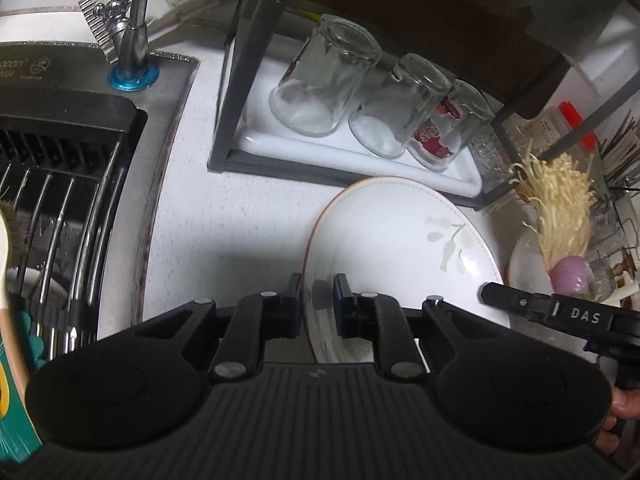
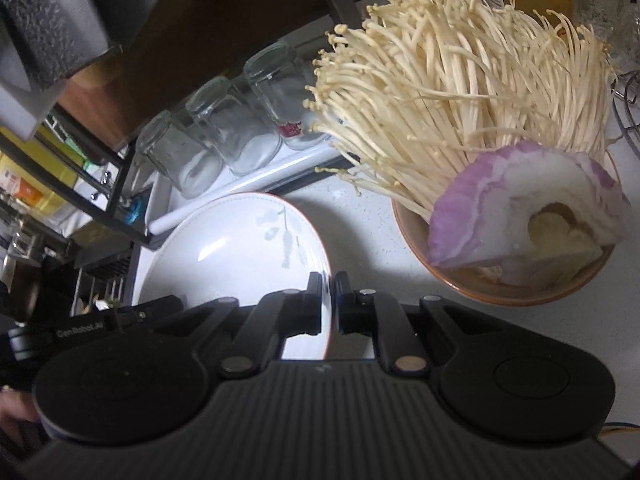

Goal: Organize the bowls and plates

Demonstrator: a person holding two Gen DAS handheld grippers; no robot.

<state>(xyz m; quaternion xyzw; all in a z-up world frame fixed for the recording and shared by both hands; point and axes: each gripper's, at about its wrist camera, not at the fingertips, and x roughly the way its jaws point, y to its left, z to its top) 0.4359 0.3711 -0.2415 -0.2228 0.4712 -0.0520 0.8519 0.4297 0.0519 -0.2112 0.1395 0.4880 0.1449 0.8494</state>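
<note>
White plate (image 1: 384, 236) is resting on the tabletop (image 1: 240, 216) near the glass rack, both tools clamping its rim: left tool (image 1: 318, 304) at the left edge, right tool (image 2: 329, 300) opposite. Uneven lifting risks slippage; the mushroom bowl (image 2: 500, 292) is sitting just beside.

White speckled counter (image 1: 240, 216), plate (image 1: 400, 236), mushroom bowl (image 2: 500, 292), glass rack (image 1: 320, 168)

Left gripper (image 1: 317, 286) clamps white plate (image 1: 394, 236) rim.
</note>
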